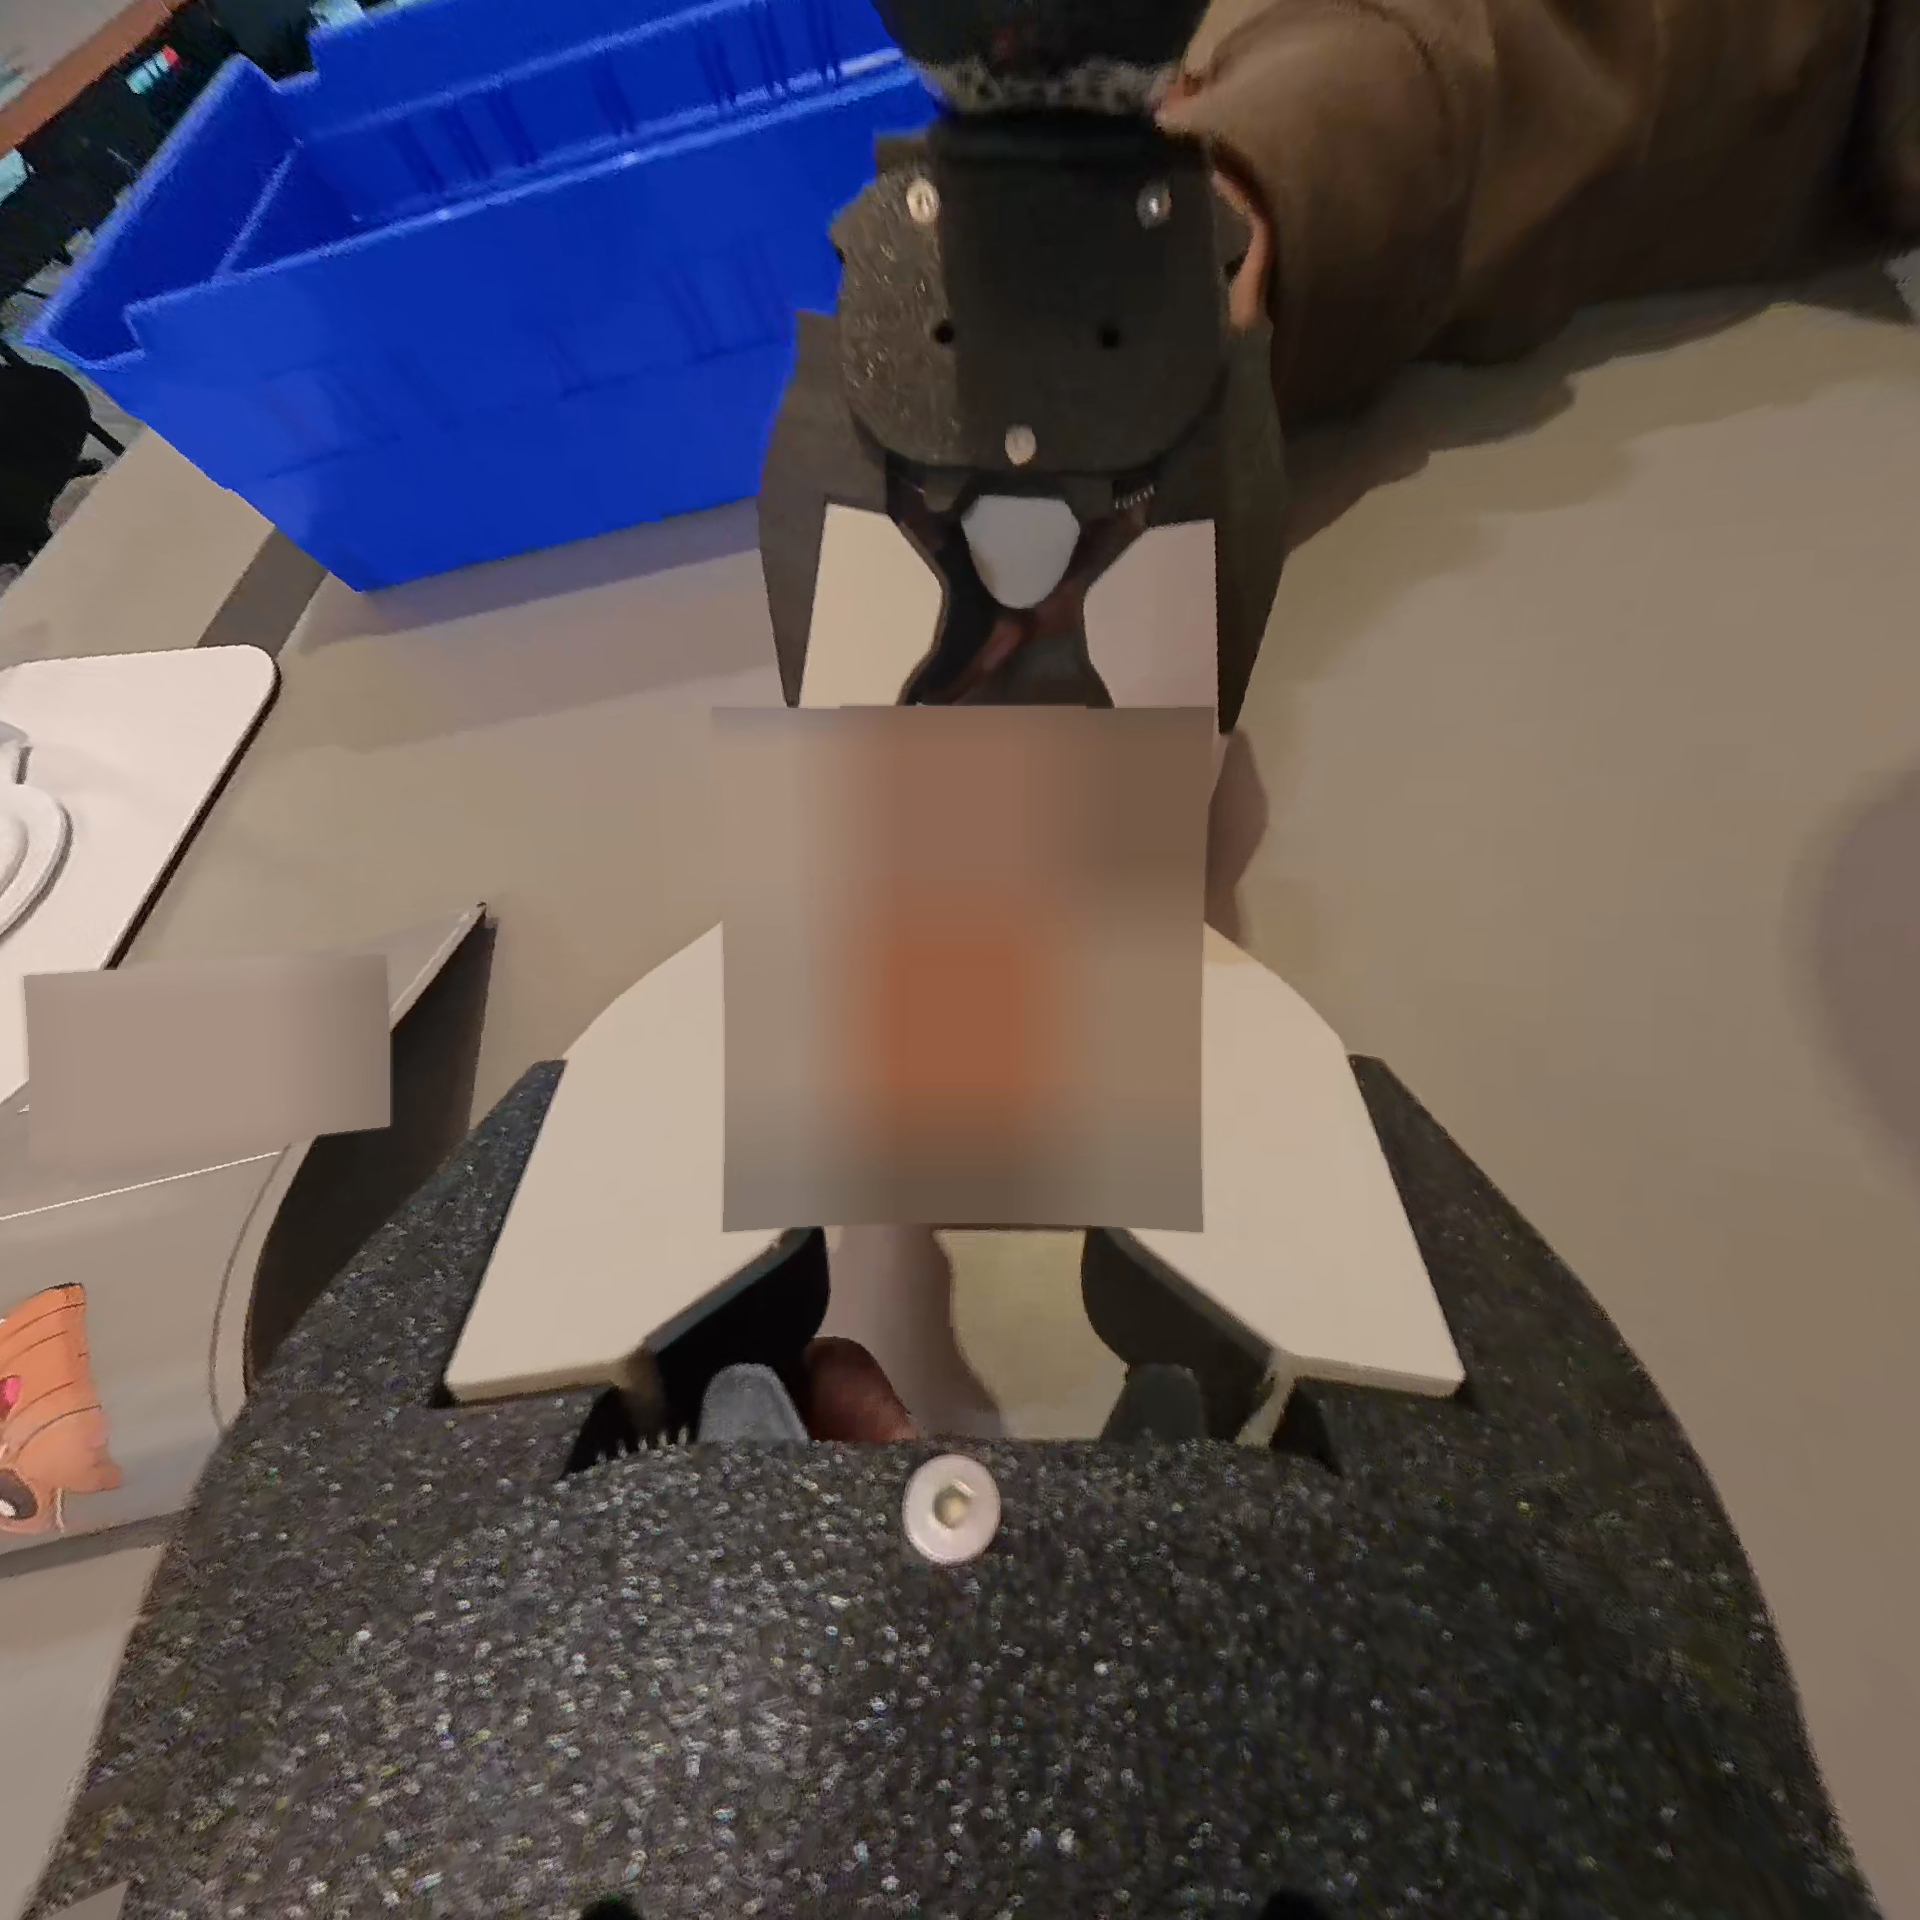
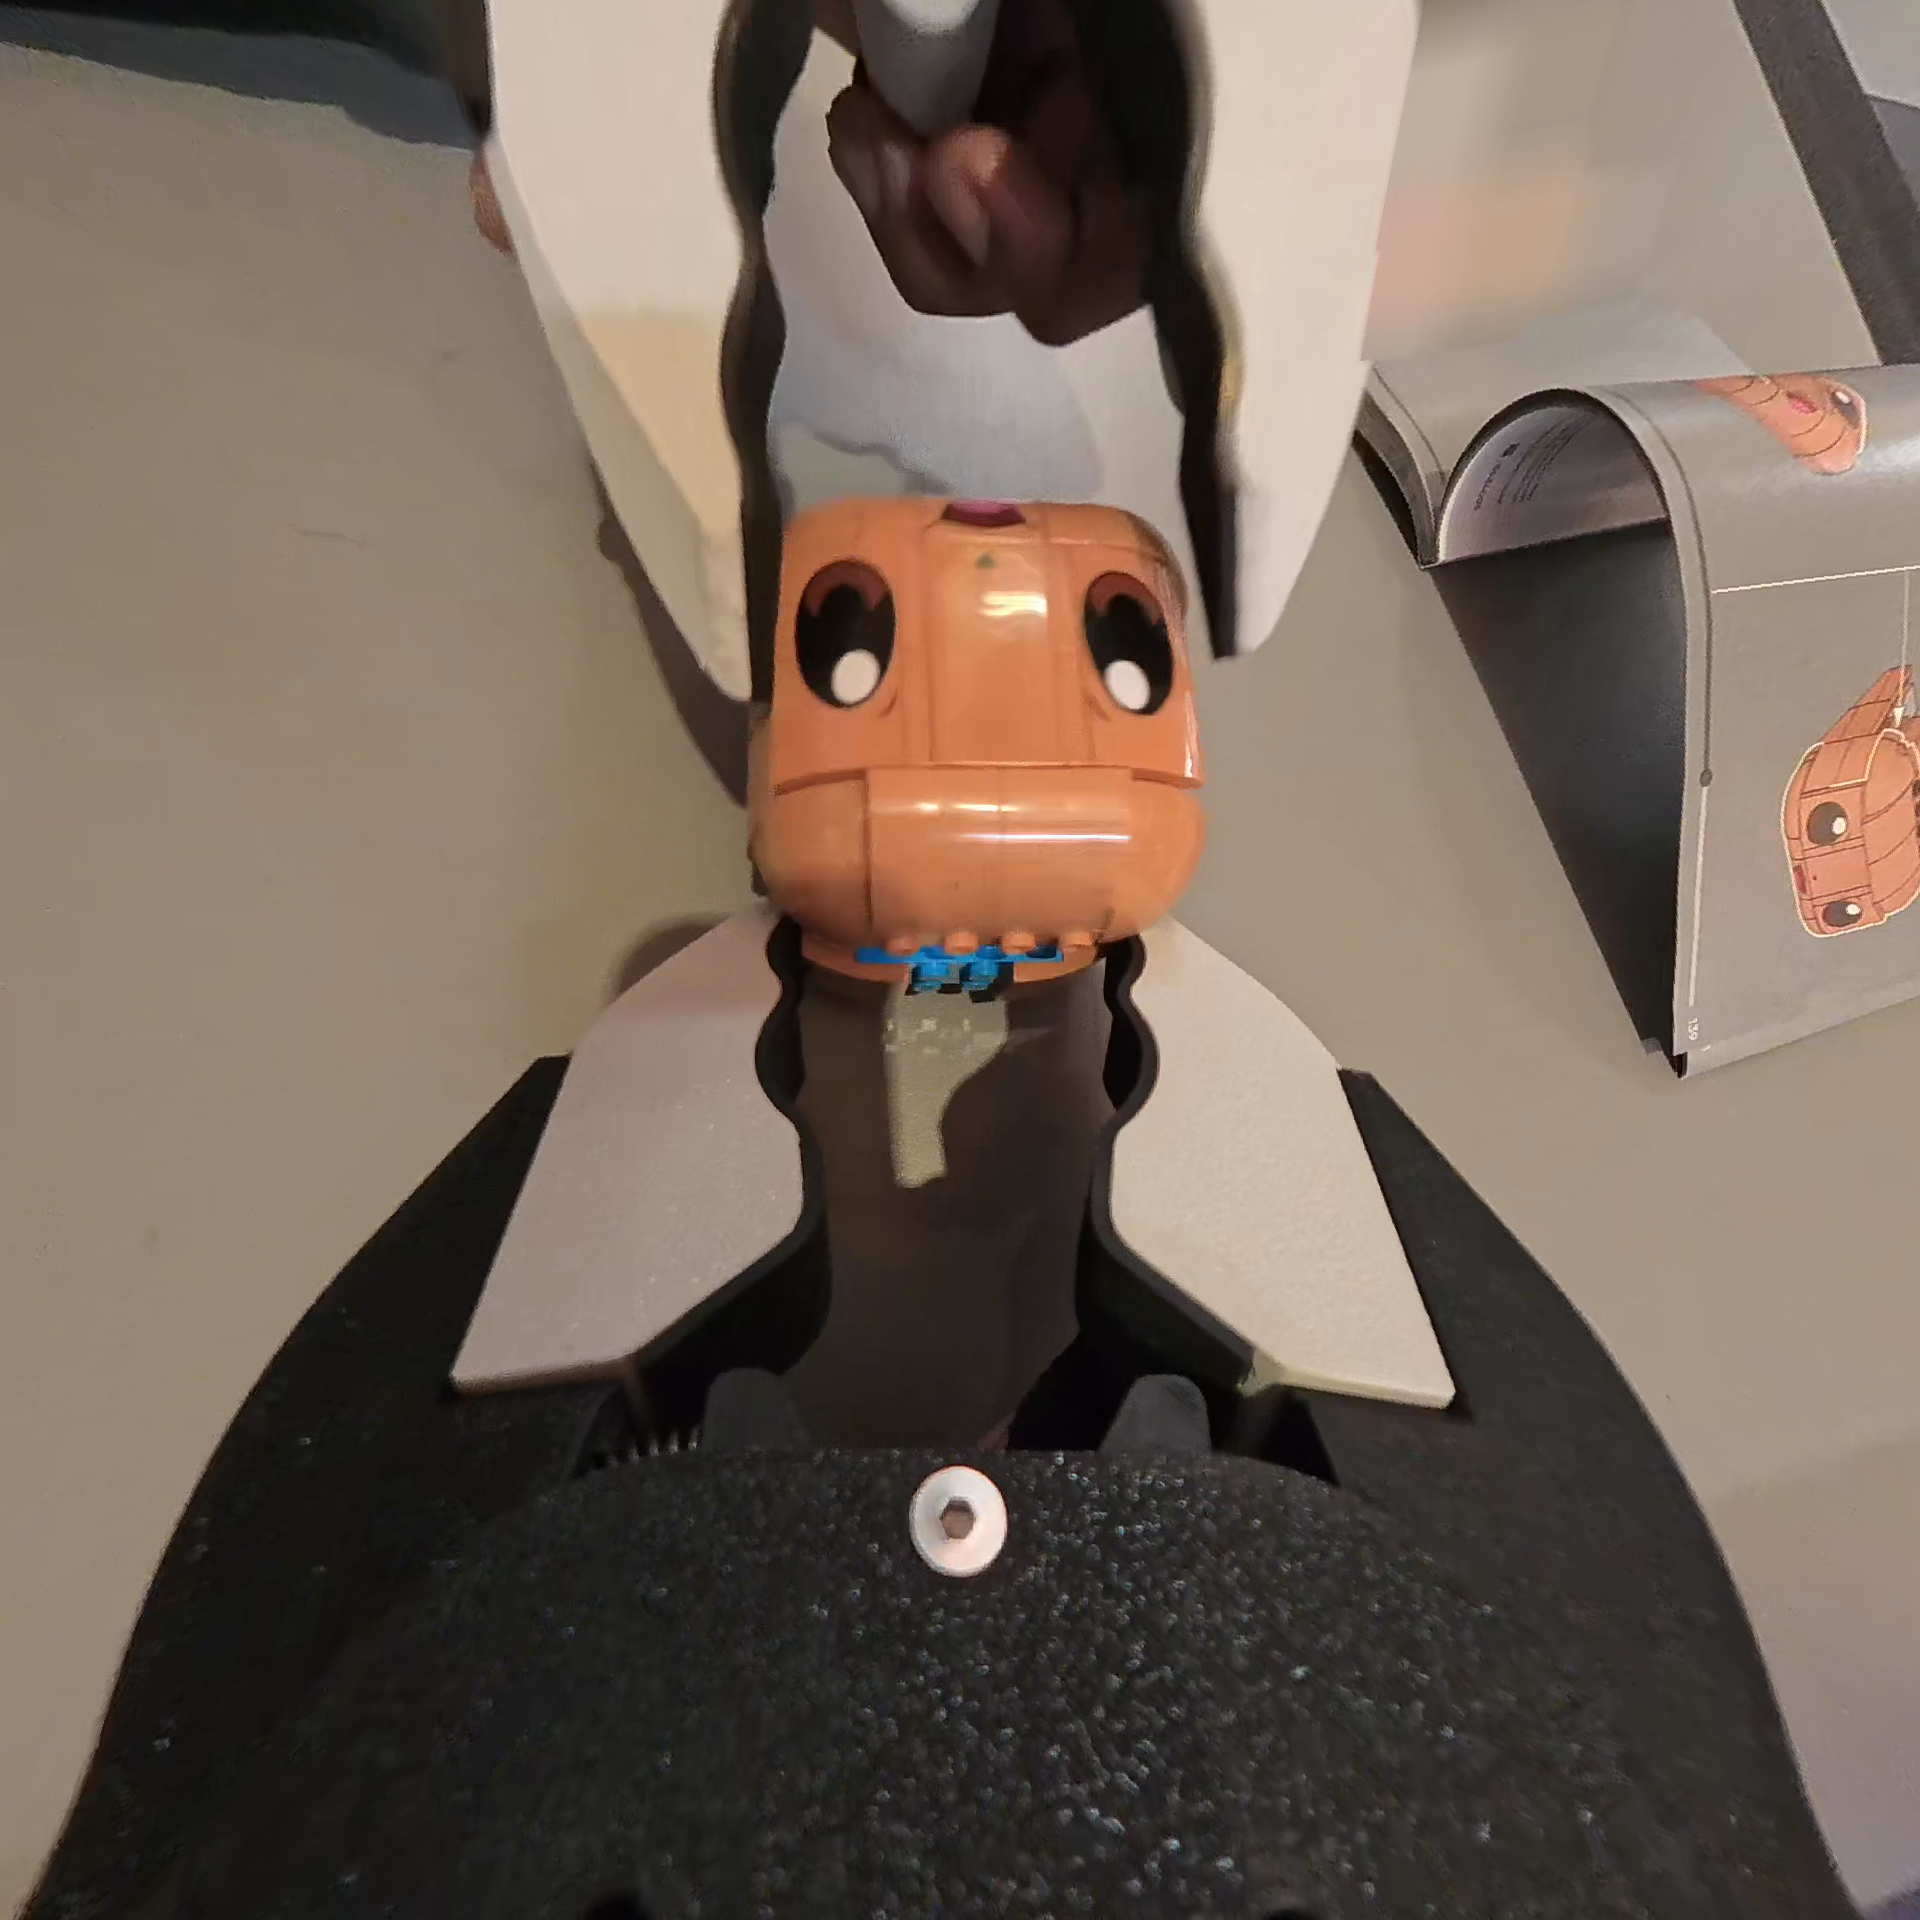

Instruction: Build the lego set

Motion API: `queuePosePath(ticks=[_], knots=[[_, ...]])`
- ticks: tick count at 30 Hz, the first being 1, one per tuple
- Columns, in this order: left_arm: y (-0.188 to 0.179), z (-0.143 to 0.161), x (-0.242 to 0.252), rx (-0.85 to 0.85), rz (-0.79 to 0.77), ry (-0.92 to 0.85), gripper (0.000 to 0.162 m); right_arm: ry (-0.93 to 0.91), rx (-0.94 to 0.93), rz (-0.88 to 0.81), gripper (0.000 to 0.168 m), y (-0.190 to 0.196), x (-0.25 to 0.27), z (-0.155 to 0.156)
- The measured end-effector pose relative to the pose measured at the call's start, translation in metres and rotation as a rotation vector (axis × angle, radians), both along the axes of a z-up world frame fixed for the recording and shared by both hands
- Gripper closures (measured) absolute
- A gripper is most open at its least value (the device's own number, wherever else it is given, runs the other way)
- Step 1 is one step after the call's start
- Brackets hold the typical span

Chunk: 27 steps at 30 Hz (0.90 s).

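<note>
An orange brick-built character head (image 2: 982, 727), with large dark eyes and a rounded snout, sat between two hand-held grippers that faced each other above a pale grey surface (image 2: 312, 623). In the right wrist view, the right hand-held gripper (image 2: 956, 940) met the head at its lower edge, where blue bricks (image 2: 951, 968) showed beneath the snout; its white fingers (image 2: 665, 1164) were spread partway, and whether they pinched the head or merely touched it could not be told. The left hand-held gripper (image 2: 982, 582) reached in from the far side, its white fingers (image 2: 1278, 416) flanking the top of the head closely on both sides and seeming to clasp it, with a person's hand (image 2: 977, 197) behind them. In the left wrist view, a blurred patch covered the space between the left hand-held gripper's tips, so its hold could not be confirmed there; the right hand-held gripper (image 1: 1013, 686) appeared opposite, carried by an arm in a brown sleeve (image 1: 1558, 177). An open instruction booklet (image 2: 1714, 644) showing the same orange figure lay on the surface just beside the right hand-held gripper. A blue plastic bin (image 1: 499, 312) stood farther back, and a white tray (image 1: 135, 790) rested near the booklet.
</note>
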State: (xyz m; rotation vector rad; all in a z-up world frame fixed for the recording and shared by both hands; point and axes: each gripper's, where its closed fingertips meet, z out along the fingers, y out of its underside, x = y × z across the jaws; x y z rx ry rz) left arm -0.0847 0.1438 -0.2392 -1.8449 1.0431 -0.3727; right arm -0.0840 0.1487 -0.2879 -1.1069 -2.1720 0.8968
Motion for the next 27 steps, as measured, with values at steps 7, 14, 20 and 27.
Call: queuePosePath(ticks=[7,14,20,27], knots=[[0.0,-0.004,0.001,-0.04,0.003,-0.035,0.105,0.001,0.005,-0.001,0.112,0.0,0.0,0.0],[-0.002,-0.005,0.001,-0.066,0.014,-0.033,0.104,-0.001,0.003,0.004,0.112,-0.001,0.0,0.0],[-0.002,-0.007,0.003,-0.048,0.021,0.012,0.104,-0.007,0.009,0.001,0.112,0.0,0.001,-0.001],[-0.002,-0.007,0.002,-0.045,0.018,0.027,0.104,-0.006,0.011,-0.002,0.112,0.0,0.0,-0.001]])
